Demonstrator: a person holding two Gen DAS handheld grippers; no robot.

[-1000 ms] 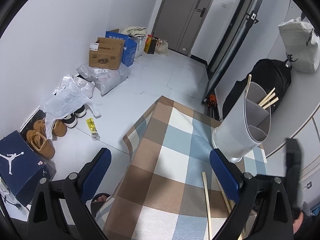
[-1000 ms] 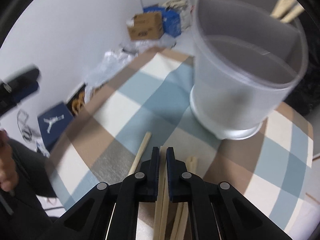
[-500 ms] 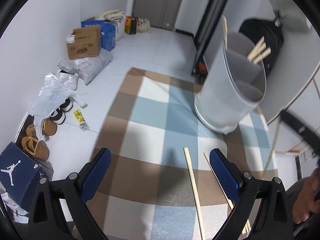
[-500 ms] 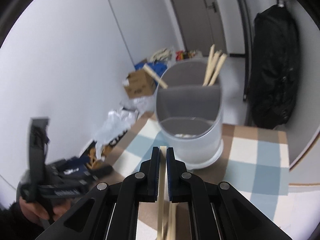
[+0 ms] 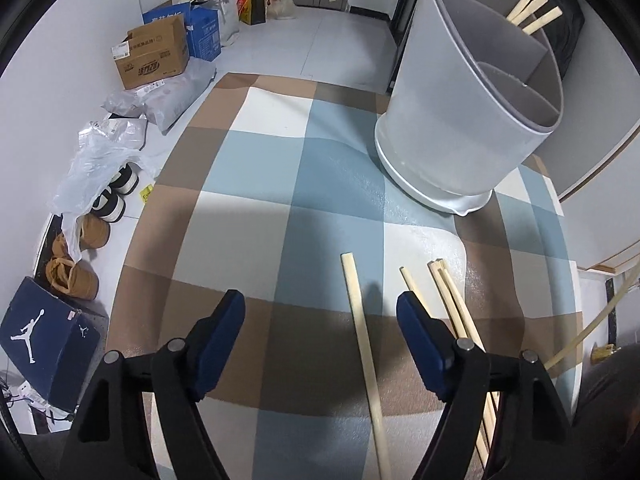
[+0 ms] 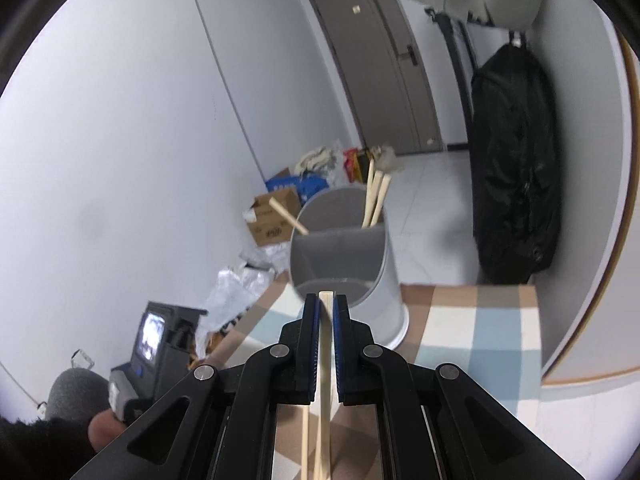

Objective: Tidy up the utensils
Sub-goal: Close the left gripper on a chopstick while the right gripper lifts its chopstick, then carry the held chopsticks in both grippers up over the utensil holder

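We had one chopstick [image 6: 325, 344] clenched in the right hand-held gripper [image 6: 326, 300], aimed at the divided utensil holder [image 6: 348, 264] (some already inside). The left hand-held gripper [image 5: 320, 316] gaped over loose chopsticks [image 5: 362, 332] on the counter [image 5: 248, 184]; next, we judged, lift and drop into a compartment.

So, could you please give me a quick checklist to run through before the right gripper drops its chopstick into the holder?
1. Right gripper shut on chopstick: ok.
2. Holder upright on the table: ok.
3. Holder's near compartment open and unobstructed: ok.
4. Chopstick tip above the holder rim: cannot tell; it is level with the rim in view.
5. Left gripper open and clear of the holder: ok.
6. Loose chopsticks on the table, away from the holder's base: ok.
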